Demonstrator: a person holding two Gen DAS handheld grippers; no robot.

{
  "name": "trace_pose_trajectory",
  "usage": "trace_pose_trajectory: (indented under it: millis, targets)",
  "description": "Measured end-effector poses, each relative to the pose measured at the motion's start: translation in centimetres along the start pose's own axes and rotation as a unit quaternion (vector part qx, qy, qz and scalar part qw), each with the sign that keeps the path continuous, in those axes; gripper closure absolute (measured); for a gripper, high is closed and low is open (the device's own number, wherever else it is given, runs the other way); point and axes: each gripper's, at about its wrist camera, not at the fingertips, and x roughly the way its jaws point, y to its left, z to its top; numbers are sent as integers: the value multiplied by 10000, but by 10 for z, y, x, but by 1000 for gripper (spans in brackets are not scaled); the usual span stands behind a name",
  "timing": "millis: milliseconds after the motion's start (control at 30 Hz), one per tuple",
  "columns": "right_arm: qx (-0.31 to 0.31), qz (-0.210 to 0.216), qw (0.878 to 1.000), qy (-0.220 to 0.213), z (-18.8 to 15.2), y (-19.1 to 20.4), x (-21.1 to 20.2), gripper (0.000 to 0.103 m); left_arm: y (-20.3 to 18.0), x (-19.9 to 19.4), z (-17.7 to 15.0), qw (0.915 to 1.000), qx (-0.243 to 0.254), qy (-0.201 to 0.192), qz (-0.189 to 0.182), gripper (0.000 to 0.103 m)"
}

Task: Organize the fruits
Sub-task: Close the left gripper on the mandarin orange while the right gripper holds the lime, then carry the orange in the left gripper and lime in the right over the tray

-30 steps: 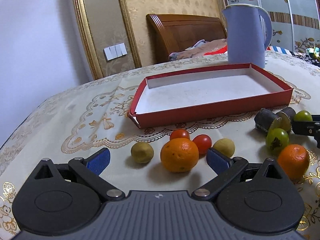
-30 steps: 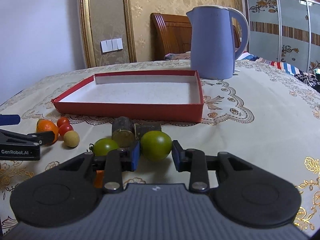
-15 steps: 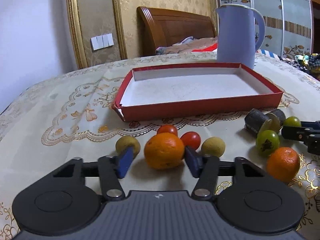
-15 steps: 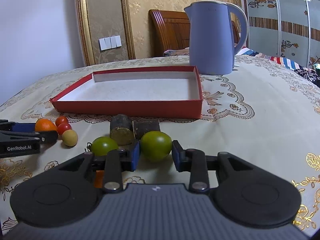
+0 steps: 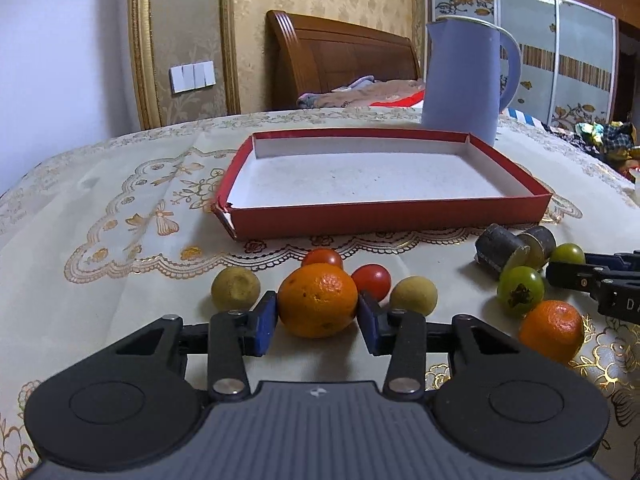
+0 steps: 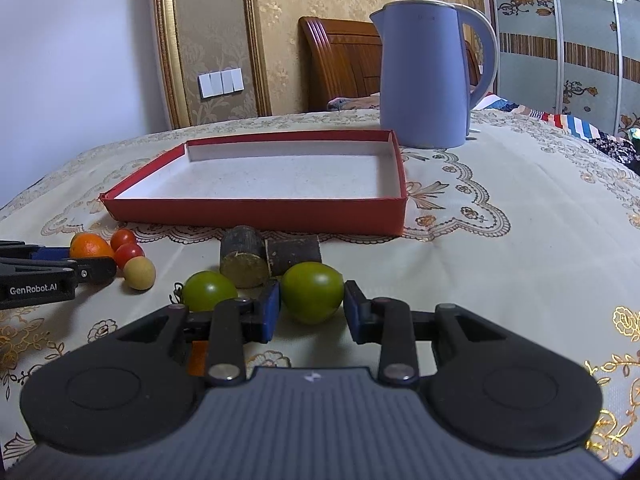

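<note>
1. Left gripper [image 5: 318,316]: blue fingers [image 5: 265,320] closed in on the orange [image 5: 317,305], both pads touching its sides; orange sits on the table [image 5: 120,216].
2. Right gripper [image 6: 311,310]: fingers narrow around the green tomato [image 6: 312,297], left pad touching, right pad at its edge; tomato on the table.
3. Red tray [image 5: 384,220] beyond the fruit, white inside.
4. Two red cherry tomatoes [image 5: 372,280] just behind the orange, a yellow-brown fruit [image 5: 235,289] on each side.
5. Second green tomato [image 6: 210,291] and two dark sugarcane pieces [image 6: 244,262] beside the right gripper.
6. Second orange [image 5: 551,330] near the right gripper.
7. Blue kettle [image 6: 426,76] behind the tray.
</note>
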Motion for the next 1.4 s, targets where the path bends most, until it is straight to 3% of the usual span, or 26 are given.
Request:
trace_pose_trajectory:
  millis: [400, 933, 1400]
  targets:
    - [-3, -31, 9999, -102, -1, 0, -4, 71, 3, -2, 0, 9996, -110, -34, 243, 61]
    - [-21, -54, 9993, -362, 1, 0, -12, 71, 3, -13, 6, 9992, -289, -213, 168, 61]
    - [-269, -163, 9971, -699, 30, 10, -13, 71, -11, -6, 28, 9993, -151, -309, 166, 61]
